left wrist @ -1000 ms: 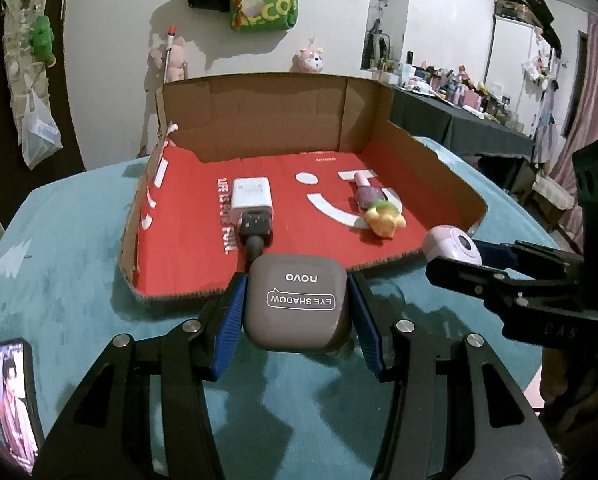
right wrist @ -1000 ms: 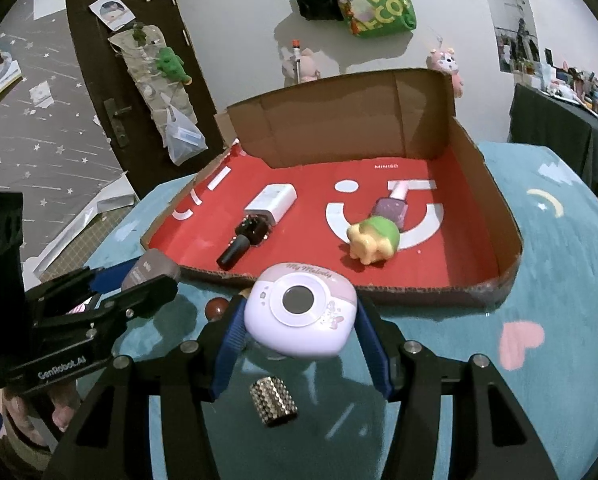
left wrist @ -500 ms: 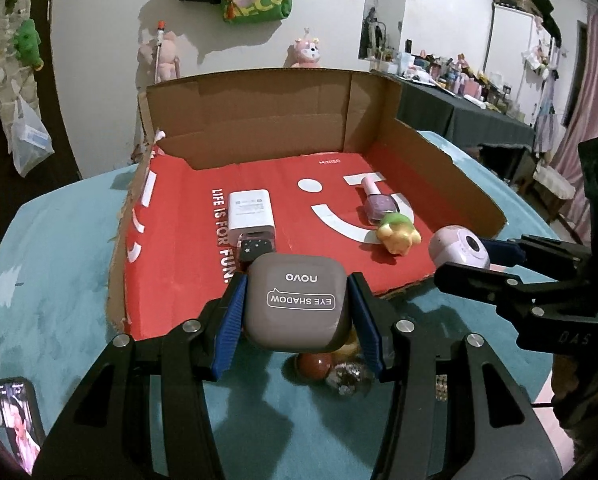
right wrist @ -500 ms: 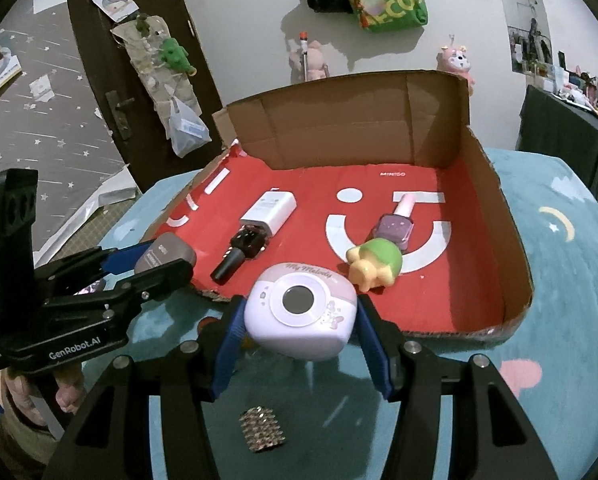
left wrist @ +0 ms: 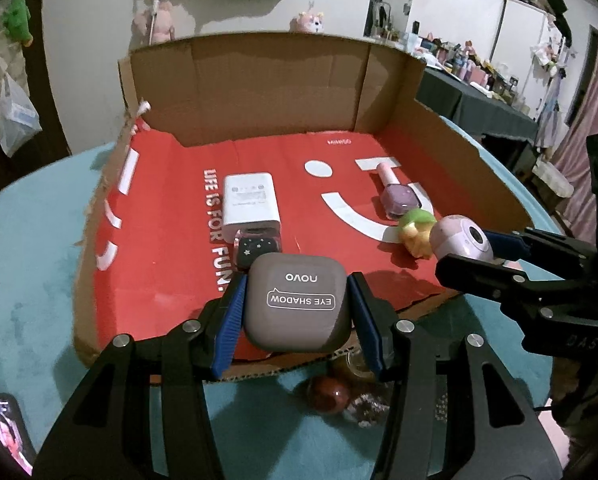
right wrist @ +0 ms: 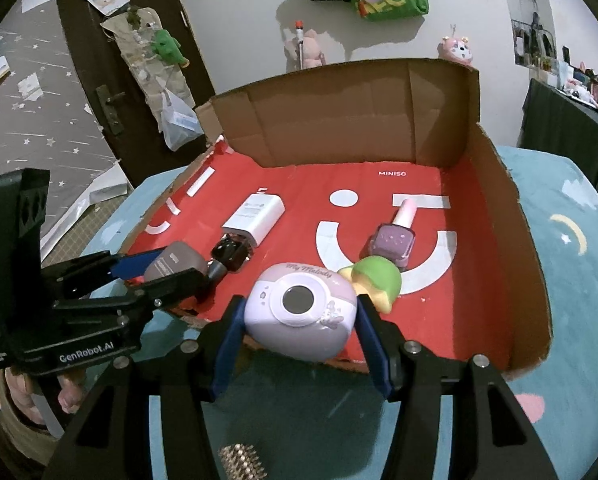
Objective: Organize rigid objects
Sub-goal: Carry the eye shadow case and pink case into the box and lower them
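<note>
My left gripper (left wrist: 297,312) is shut on a taupe eye shadow case (left wrist: 297,306), held over the front edge of the red-lined cardboard box (left wrist: 147,264). My right gripper (right wrist: 301,320) is shut on a pink My Melody toy camera (right wrist: 301,310), also at the box's front edge. Each gripper shows in the other's view: the right gripper (left wrist: 465,246) with the toy camera (left wrist: 461,238), the left gripper (right wrist: 167,266) with the eye shadow case (right wrist: 173,266). Inside the box lie a white charger (left wrist: 251,200), a black bottle (right wrist: 229,258), a purple nail polish (right wrist: 393,238) and a green-yellow figure (right wrist: 375,282).
The box (right wrist: 515,248) stands on a teal cloth (right wrist: 579,280). In front of it lie a brown ball (left wrist: 329,394), a glittery ball (left wrist: 365,408) and a studded cylinder (right wrist: 241,462). A phone (left wrist: 7,428) lies at the left. A hand (right wrist: 65,390) holds the left gripper.
Both grippers have moved forward toward the box with their objects still held. They now reach over its front edge, and the small balls have come into view under the left one.
</note>
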### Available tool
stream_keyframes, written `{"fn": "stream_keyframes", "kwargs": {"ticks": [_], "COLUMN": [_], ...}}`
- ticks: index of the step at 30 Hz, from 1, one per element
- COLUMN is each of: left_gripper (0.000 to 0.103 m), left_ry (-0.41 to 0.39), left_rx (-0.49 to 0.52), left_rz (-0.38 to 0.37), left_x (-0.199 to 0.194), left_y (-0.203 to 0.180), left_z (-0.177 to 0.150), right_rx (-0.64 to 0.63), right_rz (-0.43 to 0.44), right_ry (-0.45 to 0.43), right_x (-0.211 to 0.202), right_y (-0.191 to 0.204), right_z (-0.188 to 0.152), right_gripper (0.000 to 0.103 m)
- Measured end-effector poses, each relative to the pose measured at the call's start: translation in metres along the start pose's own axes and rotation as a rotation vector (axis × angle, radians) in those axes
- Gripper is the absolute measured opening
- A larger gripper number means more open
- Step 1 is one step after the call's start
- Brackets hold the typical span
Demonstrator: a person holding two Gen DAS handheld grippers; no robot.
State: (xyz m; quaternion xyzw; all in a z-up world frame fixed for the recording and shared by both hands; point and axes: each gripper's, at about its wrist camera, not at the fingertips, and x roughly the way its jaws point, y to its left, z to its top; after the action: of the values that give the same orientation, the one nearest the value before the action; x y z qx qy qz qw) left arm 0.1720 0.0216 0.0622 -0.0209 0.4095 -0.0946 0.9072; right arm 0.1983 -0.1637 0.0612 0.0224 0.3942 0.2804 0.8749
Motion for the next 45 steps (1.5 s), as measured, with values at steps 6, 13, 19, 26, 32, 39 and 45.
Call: {"fn": "stream_keyframes", "kwargs": {"ticks": [6, 13, 19, 26, 32, 39, 45], "left_gripper": [0.048, 0.048, 0.048, 0.048, 0.048, 0.048, 0.048], "left_ry": [0.04, 0.065, 0.071, 0.096, 0.135, 0.111, 0.097], "left_rx": [-0.007, 0.0, -0.003, -0.003, 0.006, 0.009, 0.005], "left_rz": [-0.011, 0.001, -0.012, -0.07, -0.079, 0.028, 0.09], "left_x": [0.016, 0.028, 0.03, 0.038, 0.05, 0.055, 0.057], "left_y": [0.002, 0.001, 0.001, 0.0, -0.003, 0.005, 0.012], "left_z": [0.004, 0.003, 0.008, 0.013, 0.01, 0.013, 0.015], "right_rx": [-0.009, 0.006, -0.012, 0.009, -0.003, -0.038, -0.015], "right_rz": [-0.013, 0.019, 0.061, 0.084, 0.078, -0.009, -0.131], "right_ry": [0.04, 0.082, 0.106, 0.139, 0.153, 0.131, 0.104], "right_x": [0.017, 0.03, 0.038, 0.046, 0.047, 0.051, 0.056], "right_y": [-0.001, -0.003, 0.007, 0.001, 0.0, 0.002, -0.016], "right_z": [0.003, 0.005, 0.004, 0.003, 0.002, 0.005, 0.01], "right_gripper": [0.057, 0.057, 0.057, 0.057, 0.057, 0.057, 0.057]}}
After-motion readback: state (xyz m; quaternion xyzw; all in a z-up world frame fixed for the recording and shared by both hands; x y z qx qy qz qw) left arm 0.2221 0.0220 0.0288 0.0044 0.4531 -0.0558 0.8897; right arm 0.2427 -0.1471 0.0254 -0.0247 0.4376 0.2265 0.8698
